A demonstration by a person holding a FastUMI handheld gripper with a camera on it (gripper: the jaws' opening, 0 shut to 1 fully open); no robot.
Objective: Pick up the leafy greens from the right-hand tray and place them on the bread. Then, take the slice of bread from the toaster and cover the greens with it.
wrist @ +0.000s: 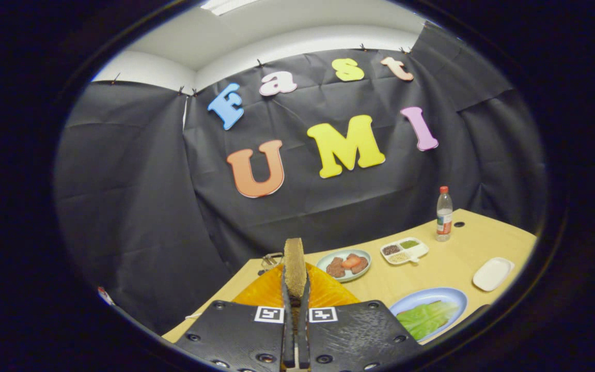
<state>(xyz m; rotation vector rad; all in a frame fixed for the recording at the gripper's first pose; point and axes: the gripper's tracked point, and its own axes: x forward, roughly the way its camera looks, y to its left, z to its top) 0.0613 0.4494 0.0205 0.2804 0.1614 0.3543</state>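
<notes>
A pale wooden table (pixel 447 268) runs along the black booth wall, with the orange toaster (pixel 323 294) at its near end, just beyond the gripper (pixel 295 289). The gripper's two black fingers are drawn nearly together and clamp a slice of bread (pixel 294 266), held upright on edge above the toaster. To the right of the toaster, near the gripper's body, a blue plate (pixel 450 295) holds the leafy greens (pixel 425 318); whether bread lies under them cannot be told from this angle. Beyond the toaster to its right, a greenish plate (pixel 328 261) carries brownish and orange pieces of food (pixel 348 265). Further right from the toaster sit a white divided dish (pixel 421 250) with small heaps of seasoning, then a white tray (pixel 492 274), and by the wall a clear bottle (pixel 444 214) with a red cap.
</notes>
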